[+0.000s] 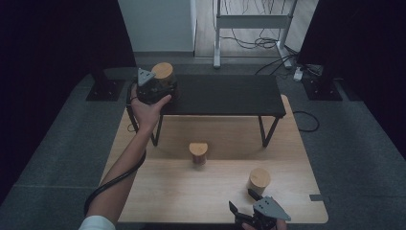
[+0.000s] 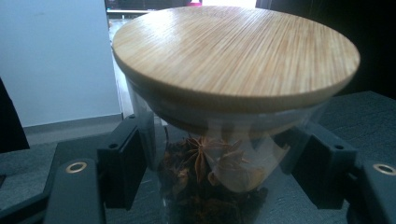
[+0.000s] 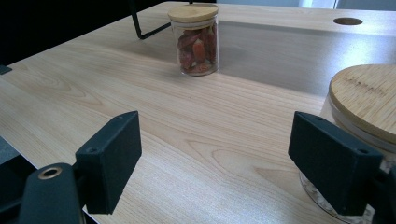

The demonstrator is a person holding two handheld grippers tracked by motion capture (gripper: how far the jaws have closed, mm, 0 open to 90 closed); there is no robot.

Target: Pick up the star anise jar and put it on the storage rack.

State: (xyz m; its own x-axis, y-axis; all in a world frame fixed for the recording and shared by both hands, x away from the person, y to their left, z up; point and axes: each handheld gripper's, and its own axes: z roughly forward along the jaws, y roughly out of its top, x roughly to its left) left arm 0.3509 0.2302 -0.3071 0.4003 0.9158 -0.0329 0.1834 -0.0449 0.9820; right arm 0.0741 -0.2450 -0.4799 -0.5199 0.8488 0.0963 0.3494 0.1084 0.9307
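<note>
On the far left corner of a low black metal-legged shelf (image 1: 225, 93), the left gripper (image 2: 210, 163) clamps a clear glass jar of star anise with a round bamboo lid (image 2: 233, 56), its jaws pressed to the glass on both sides. At the near edge of the pale wooden table (image 1: 158, 191), the right gripper (image 1: 245, 203) rests with jaws wide apart, gripping nothing, just beside a second bamboo-lidded jar (image 3: 369, 107). A third jar with reddish contents (image 3: 194, 39) stands mid-table.

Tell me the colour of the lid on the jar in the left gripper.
Pale, striped bamboo lid, clearest in the left gripper view.
</note>
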